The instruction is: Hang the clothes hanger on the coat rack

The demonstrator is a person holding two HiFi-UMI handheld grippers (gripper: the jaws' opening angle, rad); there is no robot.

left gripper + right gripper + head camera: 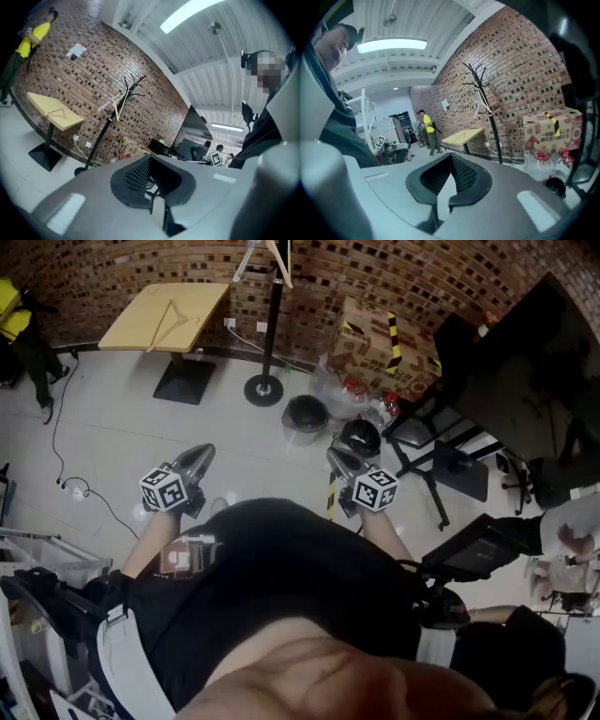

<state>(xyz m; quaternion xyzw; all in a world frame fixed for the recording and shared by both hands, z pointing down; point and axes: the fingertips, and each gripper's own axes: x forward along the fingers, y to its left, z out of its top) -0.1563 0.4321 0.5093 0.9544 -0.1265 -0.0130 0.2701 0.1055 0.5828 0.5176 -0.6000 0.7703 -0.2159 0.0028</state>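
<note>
Item: clothes hanger point(167, 320) flat on yellow table point(202, 296), left of coat rack point(270, 324) | Handling: likely light, stiff, smooth; take it at the neck under the hook | Left gripper point(199, 457), right gripper point(339, 457): jaws closed, empty, well short of rack

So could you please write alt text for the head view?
The left gripper and right gripper, both shut and empty, point ahead over a white floor. Beyond, a hanger lies on a yellow table beside a black coat rack.
</note>
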